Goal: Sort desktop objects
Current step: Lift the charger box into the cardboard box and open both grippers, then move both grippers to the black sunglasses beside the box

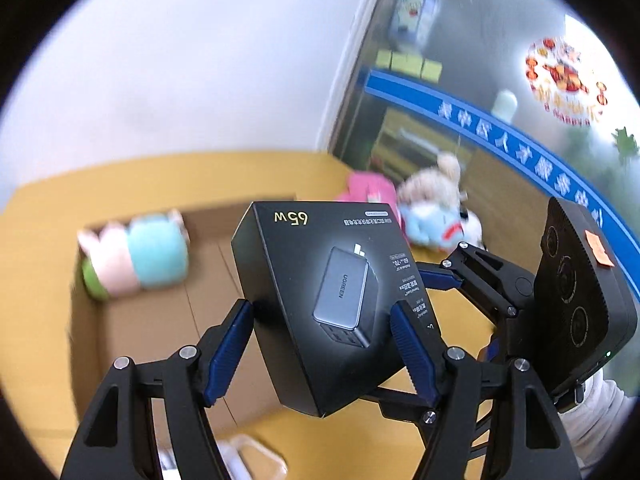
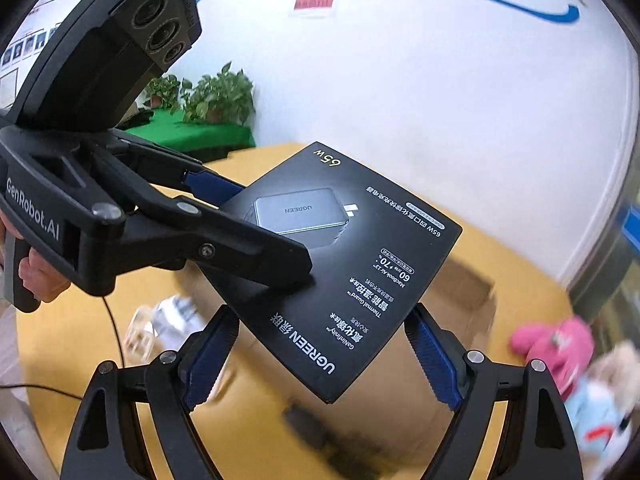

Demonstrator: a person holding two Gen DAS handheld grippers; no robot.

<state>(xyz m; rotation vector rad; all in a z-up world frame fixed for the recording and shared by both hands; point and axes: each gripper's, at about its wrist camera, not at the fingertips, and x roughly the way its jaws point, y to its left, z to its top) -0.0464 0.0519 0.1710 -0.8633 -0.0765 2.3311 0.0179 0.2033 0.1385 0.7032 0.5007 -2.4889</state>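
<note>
One black rectangular cardboard charger box (image 1: 320, 300), printed with a grey adapter and "65W", held aloft over the yellow tabletop (image 1: 36, 280). Two black grippers with blue ribbed pads: the left gripper (image 1: 322, 354) pinches the box by its two side edges, pads pressed at 9 and 3 o'clock; the right gripper (image 2: 320, 360) meets the box's near corner, its pads touching the box edges at 8 and 4 o'clock, pinching it likewise. One open brown cardboard carton (image 1: 168, 328) below, at 8 o'clock in the left wrist view, containing one pastel plush toy (image 1: 134, 256). At 1 o'clock, a blurred heap of plush toys (image 1: 424, 208); count uncertain. Two potted green plants (image 2: 208, 94) in the right wrist view at 10 o'clock.
</note>
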